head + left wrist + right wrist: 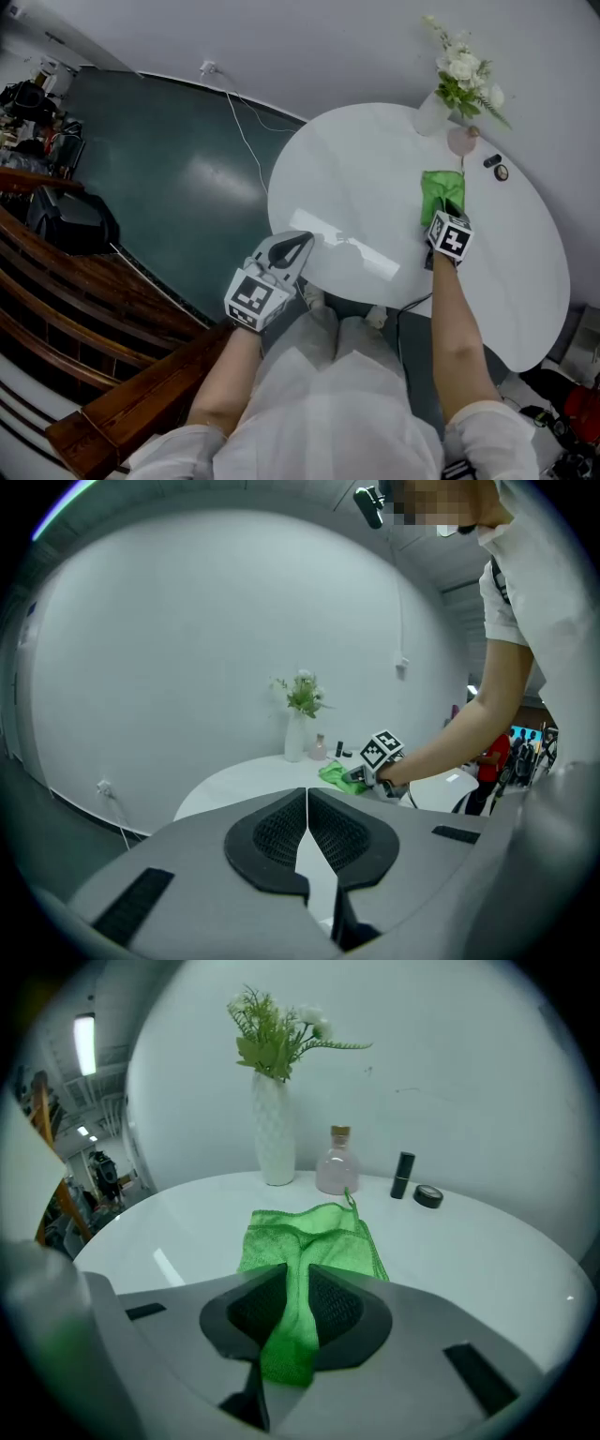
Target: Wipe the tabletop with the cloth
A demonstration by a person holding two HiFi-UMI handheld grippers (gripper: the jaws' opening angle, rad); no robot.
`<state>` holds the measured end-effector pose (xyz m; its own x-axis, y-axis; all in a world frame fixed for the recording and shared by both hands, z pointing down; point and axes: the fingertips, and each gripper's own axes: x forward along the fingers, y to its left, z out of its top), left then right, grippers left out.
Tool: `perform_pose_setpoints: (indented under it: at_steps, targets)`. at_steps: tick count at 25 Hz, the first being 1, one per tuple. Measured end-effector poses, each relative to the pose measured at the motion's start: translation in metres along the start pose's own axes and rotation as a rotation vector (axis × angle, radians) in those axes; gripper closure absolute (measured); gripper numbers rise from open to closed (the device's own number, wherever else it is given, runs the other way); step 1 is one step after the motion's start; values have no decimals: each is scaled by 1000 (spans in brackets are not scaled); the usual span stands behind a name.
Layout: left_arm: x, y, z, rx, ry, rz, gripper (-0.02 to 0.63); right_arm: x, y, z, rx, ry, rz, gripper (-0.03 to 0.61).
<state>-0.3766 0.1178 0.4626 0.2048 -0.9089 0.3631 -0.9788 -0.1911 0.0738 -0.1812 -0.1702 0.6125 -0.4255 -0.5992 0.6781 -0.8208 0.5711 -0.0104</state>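
Your right gripper (448, 208) is clenched on the near end of the green cloth (441, 191). In the right gripper view a bunched fold of it runs straight up between the pads, and the rest fans out flat on the white table (366, 178) ahead of the jaws. Pinching one end and tilting the gripper down lets the free part lie on the surface, which is likely what a wipe needs: the gripper drags and the cloth does the rubbing.

The cloth lies right of centre on the tabletop in the head view, toward the upper right of the frame, short of the vase (433, 114) and the small bottle (337, 1168). Its long axis runs from your jaws straight away toward those items. The far edge is the wide end, and a little loop at its far right corner points at the bottle.

Your left gripper (292, 246) is closed on nothing, its tips meeting. It hangs over the table's near left rim, well clear of the cloth, apparently parked out of the wiping path.
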Motion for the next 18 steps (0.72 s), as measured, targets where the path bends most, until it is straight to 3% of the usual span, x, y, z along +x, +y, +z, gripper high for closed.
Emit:
perform_pose_setpoints:
  at_steps: [3,7,18]
  targets:
    - [-2,-2,0,-2,-3,-2,595,-8,-2,-6,34,-2,-37,511]
    - [-8,-2,-4,-6,1,2,595,-11,30,-9,-3,8,1,511]
    - [-30,9,-11,-24,-2,45,595,-20,202,-18,-213,26,239,511]
